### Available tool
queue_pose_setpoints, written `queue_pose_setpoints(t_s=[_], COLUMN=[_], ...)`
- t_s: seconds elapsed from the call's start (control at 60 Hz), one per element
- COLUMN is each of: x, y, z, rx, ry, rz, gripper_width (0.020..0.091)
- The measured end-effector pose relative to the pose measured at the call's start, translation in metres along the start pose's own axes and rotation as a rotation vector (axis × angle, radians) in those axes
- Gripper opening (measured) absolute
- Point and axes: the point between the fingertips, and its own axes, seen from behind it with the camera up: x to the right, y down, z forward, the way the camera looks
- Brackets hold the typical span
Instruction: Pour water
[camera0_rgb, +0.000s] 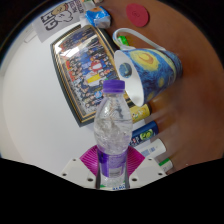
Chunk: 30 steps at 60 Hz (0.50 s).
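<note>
**Bottle gripped, cap on, mug tilted close ahead**

The fingers (113, 178) pinch the base of a clear water bottle (112, 135), their pink pads pressing it from both sides. The bottle stands upright with its purple cap (115, 88) apparently still on, so no water can leave it yet; tipping it now would achieve nothing.

Just beyond the bottle's shoulder sits a painted mug (150, 68), blue and yellow, its mouth turned toward the fingers and its handle uppermost. It looks tilted or lying over rather than upright, though I cannot tell for sure. If so, anything poured would likely run out onto the white worktop (35, 130).

The grip is low on a tall bottle, so a quick swing could let it pivot or slip between the pads.

Room is tight to the right: small packets (143, 132) lie just beside the bottle, under the mug. A framed picture (85, 68) lies beyond on the left. The bare worktop to the left offers the open room.
</note>
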Motion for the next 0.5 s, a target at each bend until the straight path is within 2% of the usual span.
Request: queue_pose_setpoints(t_s=[0.25,0.5], x=[-0.014,-0.114], y=[-0.001,-0.043], z=[-0.011,-0.030], rx=[-0.036,0.033], ry=[0.104,0.110], rz=[-0.395,-1.113], gripper_width=[0.0323,0.0323])
